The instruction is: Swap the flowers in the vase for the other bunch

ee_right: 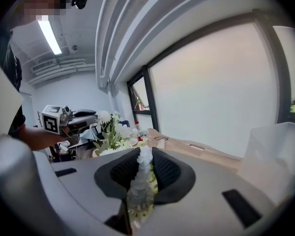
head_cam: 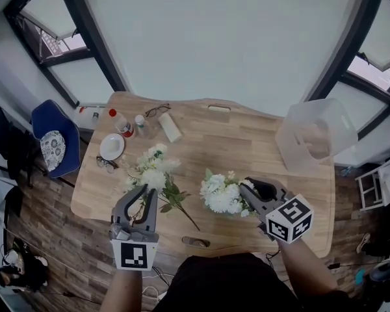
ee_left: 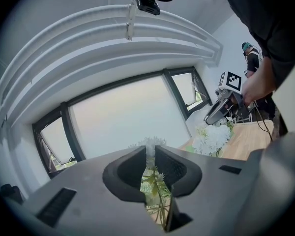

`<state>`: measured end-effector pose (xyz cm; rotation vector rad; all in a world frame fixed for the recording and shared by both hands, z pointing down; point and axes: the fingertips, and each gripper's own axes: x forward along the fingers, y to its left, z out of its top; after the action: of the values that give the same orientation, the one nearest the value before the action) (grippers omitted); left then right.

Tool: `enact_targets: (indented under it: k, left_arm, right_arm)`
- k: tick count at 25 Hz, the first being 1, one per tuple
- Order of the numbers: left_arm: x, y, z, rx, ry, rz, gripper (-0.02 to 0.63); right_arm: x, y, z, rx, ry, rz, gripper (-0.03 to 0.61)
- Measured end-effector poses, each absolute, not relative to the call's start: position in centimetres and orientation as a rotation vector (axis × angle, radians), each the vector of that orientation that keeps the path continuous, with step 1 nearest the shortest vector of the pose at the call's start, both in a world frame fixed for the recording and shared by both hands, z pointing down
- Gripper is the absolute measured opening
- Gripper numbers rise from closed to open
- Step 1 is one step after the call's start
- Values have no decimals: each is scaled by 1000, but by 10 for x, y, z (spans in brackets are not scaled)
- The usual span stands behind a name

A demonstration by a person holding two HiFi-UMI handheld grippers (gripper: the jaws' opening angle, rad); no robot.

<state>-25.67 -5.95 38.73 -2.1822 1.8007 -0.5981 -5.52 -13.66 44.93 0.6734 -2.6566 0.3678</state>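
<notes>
A round bunch of white flowers (head_cam: 220,195) stands right of the table's middle, and my right gripper (head_cam: 246,186) is shut on its right side. A white flower spike (ee_right: 141,168) fills the gap between the jaws in the right gripper view. The vase under those blooms is hidden. A looser cream and green bunch (head_cam: 153,171) lies to the left, its stems (head_cam: 185,214) trailing toward the front edge. My left gripper (head_cam: 148,190) is shut on it, and a leafy stem (ee_left: 151,178) shows between the jaws in the left gripper view.
At the wooden table's (head_cam: 247,142) back right stands a clear plastic bin (head_cam: 314,135). At the back left are a white plate (head_cam: 112,147), two small bottles (head_cam: 121,123), two pairs of glasses (head_cam: 157,110) and a white tube (head_cam: 170,127). A blue chair (head_cam: 55,145) stands off the left edge.
</notes>
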Motion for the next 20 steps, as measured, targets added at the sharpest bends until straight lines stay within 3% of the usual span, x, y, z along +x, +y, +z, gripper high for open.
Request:
enact_targets:
  k: [20]
  left_arm:
    - [-252, -52, 334, -2051, 1759, -522, 58]
  right_arm:
    - [-38, -133, 371, 711, -2851, 504, 91]
